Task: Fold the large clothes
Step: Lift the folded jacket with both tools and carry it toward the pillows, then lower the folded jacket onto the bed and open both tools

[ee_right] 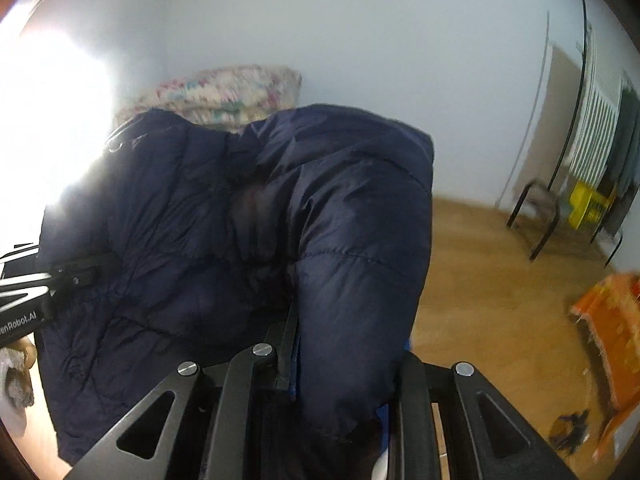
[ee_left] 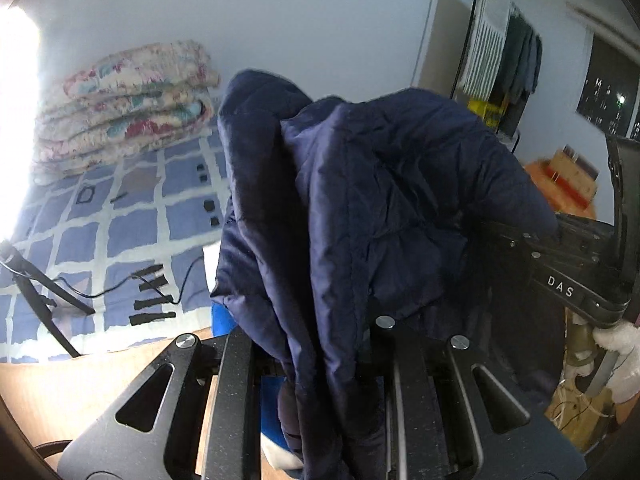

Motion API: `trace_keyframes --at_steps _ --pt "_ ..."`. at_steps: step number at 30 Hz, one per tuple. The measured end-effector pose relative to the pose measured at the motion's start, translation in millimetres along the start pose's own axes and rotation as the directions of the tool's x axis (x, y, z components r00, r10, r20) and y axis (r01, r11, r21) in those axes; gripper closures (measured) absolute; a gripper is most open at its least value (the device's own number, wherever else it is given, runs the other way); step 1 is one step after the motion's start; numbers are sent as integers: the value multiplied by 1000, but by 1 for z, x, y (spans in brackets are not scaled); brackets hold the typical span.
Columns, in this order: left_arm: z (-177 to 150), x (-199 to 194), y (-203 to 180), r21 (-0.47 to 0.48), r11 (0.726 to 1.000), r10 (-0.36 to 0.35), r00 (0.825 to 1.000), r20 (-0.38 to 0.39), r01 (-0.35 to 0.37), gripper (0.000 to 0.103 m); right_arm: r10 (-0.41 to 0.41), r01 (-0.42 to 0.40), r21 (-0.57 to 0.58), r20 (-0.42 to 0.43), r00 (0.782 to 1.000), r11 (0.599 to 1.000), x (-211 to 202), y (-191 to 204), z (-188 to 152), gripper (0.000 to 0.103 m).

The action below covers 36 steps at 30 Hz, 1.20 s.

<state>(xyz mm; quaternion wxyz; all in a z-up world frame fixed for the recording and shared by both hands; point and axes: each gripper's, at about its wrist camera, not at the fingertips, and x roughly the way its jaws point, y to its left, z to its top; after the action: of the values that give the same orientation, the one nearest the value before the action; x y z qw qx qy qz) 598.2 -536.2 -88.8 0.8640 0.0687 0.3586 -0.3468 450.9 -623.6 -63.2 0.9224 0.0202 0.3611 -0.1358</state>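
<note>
A navy padded jacket [ee_left: 360, 184] hangs bunched between my two grippers, lifted off the bed. My left gripper [ee_left: 320, 360] is shut on a fold of it, the fabric draping over its fingers. In the right wrist view the jacket [ee_right: 224, 220] fills the middle, and my right gripper [ee_right: 340, 368] is shut on a puffy edge of it. The right gripper's body shows at the right of the left wrist view [ee_left: 568, 280], the left gripper's body at the left of the right wrist view [ee_right: 36, 300].
A bed with a blue and white checked sheet [ee_left: 132, 232] lies behind, with a folded floral quilt [ee_left: 128, 112] by the wall. A tripod [ee_left: 36, 300] and cable lie on the sheet. Wooden floor [ee_right: 480, 280], a clothes rack [ee_left: 516, 64] and an orange item [ee_right: 612, 332] are to the right.
</note>
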Motion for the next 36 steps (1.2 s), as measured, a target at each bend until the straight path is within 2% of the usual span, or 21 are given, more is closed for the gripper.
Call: trace_keyframes --at_steps 4,7,12,15,20,21,22,23,25,26,27,28,31,36 --pt "-12 24 14 -50 998 -37 999 -21 36 87 64 -62 61 -38 997 996 28 -22 -17 84" --pt "-16 29 17 -46 998 -51 999 -9 51 87 106 -102 89 -46 993 991 37 -35 -19 83" --pt "-19 34 26 -73 995 -75 997 -3 74 86 127 -122 65 -71 989 990 47 -40 -10 78" --pt "-24 30 26 -78 994 -72 997 -2 72 82 120 -117 49 -80 990 992 48 -37 -7 76" --pt "-26 28 40 -150 987 -63 998 -22 59 50 74 -72 32 -84 994 997 48 -37 -11 63" --pt "-27 27 42 -157 987 -48 998 -27 43 44 68 -65 36 -86 994 997 48 -38 -11 58" --pt "-28 26 42 -154 988 -25 999 -31 20 32 55 -52 40 -86 995 998 47 -40 -14 57" --pt "-29 25 42 -145 989 -10 999 -36 5 27 42 -38 47 -85 996 998 47 -41 -15 52" --pt "-33 22 42 -127 992 23 998 -52 -30 25 -12 16 52 -86 996 999 46 -43 -18 34" --pt "-34 20 42 -123 992 34 998 -60 -42 24 -75 79 43 -81 994 996 45 -44 -20 17" --pt "-36 18 42 -121 992 39 997 -63 -46 24 -125 128 33 -72 990 991 43 -43 -20 12" --pt "-37 13 42 -119 991 47 997 -65 -54 24 -157 158 28 -61 986 987 40 -44 -22 12" --pt "-41 -2 37 -98 993 67 996 -59 -73 24 -144 149 69 -77 987 986 29 -53 -25 12" --pt "-48 -35 29 -71 994 75 996 -48 -78 24 -161 164 72 -47 986 984 -3 -53 -30 11"
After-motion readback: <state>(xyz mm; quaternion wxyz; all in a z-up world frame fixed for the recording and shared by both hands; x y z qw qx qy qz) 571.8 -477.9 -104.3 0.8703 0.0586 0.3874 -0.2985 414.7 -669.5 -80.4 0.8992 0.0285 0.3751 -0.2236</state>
